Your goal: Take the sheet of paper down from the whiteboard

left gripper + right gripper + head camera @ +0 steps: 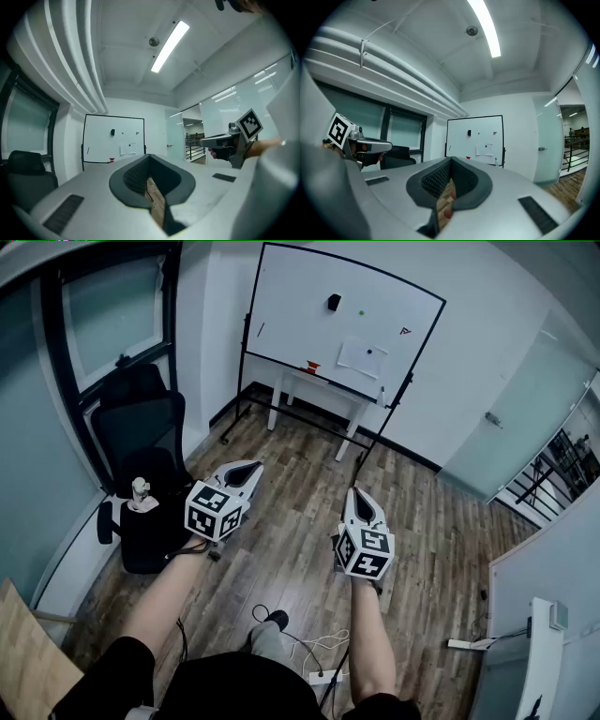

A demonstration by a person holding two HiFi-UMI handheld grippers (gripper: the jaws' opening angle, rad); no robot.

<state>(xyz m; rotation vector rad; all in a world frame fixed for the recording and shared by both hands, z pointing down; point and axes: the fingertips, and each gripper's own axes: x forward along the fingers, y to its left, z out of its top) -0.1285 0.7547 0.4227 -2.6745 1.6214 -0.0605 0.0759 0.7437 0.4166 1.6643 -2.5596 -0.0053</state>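
A white sheet of paper (359, 358) hangs on the lower right of the whiteboard (300, 306) across the room, pinned by a small dark magnet (369, 352). Both grippers are held level over the wooden floor, far short of the board and aimed at it. The left gripper (251, 468) is shut with nothing in it, and so is the right gripper (359, 495). In the left gripper view the paper (127, 149) shows small beyond the shut jaws (149, 157). In the right gripper view the paper (484, 149) sits above the closed tip (451, 160).
A black office chair (141, 442) stands at the left by the window. A white table (319, 390) sits below the board on its wheeled stand. A black eraser (334, 302) and a red item (311, 366) are on the board. A glass door (511, 418) is at right; cables (309, 652) lie near my feet.
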